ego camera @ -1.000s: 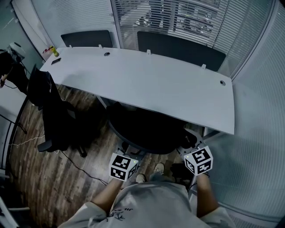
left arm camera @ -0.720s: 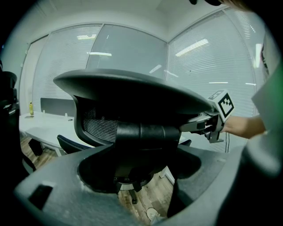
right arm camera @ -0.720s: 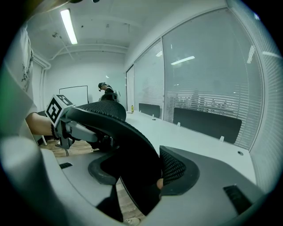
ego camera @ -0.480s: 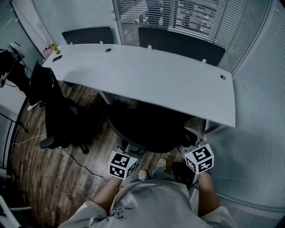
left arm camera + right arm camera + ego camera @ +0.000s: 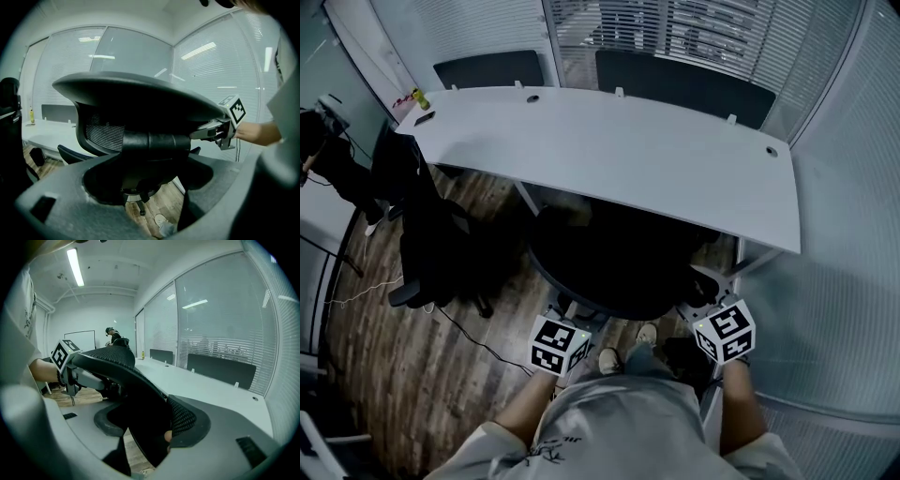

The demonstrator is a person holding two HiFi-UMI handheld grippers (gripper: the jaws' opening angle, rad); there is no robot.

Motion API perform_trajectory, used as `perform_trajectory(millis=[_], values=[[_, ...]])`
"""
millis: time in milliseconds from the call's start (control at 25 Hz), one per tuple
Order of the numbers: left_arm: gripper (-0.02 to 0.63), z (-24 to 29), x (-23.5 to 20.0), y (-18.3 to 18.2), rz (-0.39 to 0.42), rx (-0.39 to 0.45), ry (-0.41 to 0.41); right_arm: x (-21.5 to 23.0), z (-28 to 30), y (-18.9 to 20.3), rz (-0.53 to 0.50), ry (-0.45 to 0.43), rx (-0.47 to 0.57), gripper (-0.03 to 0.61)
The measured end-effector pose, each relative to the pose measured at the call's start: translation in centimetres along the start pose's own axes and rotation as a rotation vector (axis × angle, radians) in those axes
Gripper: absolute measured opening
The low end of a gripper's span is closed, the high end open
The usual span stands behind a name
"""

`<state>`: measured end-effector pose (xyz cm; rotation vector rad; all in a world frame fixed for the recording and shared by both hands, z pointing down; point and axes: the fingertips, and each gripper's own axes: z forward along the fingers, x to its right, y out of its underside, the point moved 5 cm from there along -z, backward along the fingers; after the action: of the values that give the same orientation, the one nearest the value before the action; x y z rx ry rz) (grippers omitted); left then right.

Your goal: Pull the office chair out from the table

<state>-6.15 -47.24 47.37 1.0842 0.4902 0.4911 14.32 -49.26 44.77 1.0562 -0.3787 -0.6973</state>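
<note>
The black mesh office chair [image 5: 614, 267] stands half under the long white table [image 5: 656, 159], its curved backrest toward me. My left gripper [image 5: 565, 323] is shut on the backrest's left edge and my right gripper [image 5: 705, 314] on its right edge. In the left gripper view the backrest rim [image 5: 140, 93] runs across the left gripper [image 5: 147, 176], and the right gripper [image 5: 220, 132] shows on its far end. In the right gripper view the mesh backrest [image 5: 140, 390] lies clamped in the right gripper [image 5: 140, 427], with the left gripper [image 5: 77, 376] at the other end.
A second black chair [image 5: 417, 230] draped with dark clothing stands at the left on the wood floor [image 5: 412, 375], with cables beside it. A glass partition [image 5: 844, 309] runs close along the right. Black dividers [image 5: 684, 89] line the table's far side. A bottle [image 5: 418, 97] stands on its far left corner.
The chair has come a little way out from under the table toward me, with both grippers still clamped on it. More of my feet shows below the seat.
</note>
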Motion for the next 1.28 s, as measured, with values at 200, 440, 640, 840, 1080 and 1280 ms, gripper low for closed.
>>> perform_trajectory(millis=[200,440,640,840,1080,1280], values=[[0.339,-1.6,0.1,0.8,0.015,0.011,0.017,-1.9,-0.5,0.3,-0.006,0.008,-0.001,0.222],[0.339,-3.1,0.6,1.3,0.027,0.005,0.034,-3.6,-1.5,0.7,-0.007,0.008,-0.005,0.218],[0.339,-3.8,1.1,1.8,0.031,-0.005,0.044,-4.3,-2.1,1.0,-0.011,0.007,-0.005,0.216],[0.337,-4.0,2.3,2.2,0.034,-0.014,0.039,-4.4,-3.0,1.6,-0.01,0.008,0.001,0.216],[0.337,-4.9,3.3,2.5,0.026,-0.016,0.026,-5.1,-4.1,1.9,-0.009,-0.003,0.017,0.216],[0.337,-6.1,4.9,3.3,0.011,-0.025,0.015,-6.0,-5.5,2.6,-0.004,-0.018,0.016,0.217]])
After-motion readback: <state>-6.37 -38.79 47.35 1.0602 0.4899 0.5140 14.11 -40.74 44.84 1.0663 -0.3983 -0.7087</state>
